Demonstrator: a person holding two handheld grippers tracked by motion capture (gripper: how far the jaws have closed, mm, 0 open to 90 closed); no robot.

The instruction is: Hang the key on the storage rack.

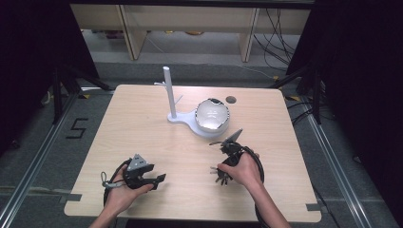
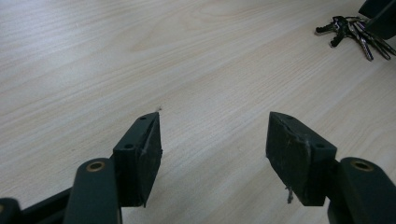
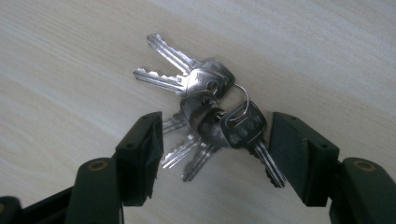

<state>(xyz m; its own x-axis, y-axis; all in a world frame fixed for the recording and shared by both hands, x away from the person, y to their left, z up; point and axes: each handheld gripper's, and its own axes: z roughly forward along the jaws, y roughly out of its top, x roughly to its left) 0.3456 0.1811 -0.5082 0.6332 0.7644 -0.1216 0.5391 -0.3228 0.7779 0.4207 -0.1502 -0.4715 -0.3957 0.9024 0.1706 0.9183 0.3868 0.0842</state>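
Silver keys on a ring [image 3: 210,116] lie flat on the wooden table [image 1: 142,128], near its front edge, right of middle.
Right gripper [image 3: 215,144] straddles the bunch, jaws wide, gripping nothing; left gripper [image 2: 215,140] gapes empty, farther off.

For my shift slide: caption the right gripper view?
Open right gripper straddling a bunch of keys lying on the wooden table.

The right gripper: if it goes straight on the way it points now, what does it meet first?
Most likely the bunch of keys. The right gripper has its jaws open on either side of the bunch, which lies on the wooden table. Past the keys is just tabletop, though depth is hard to judge.
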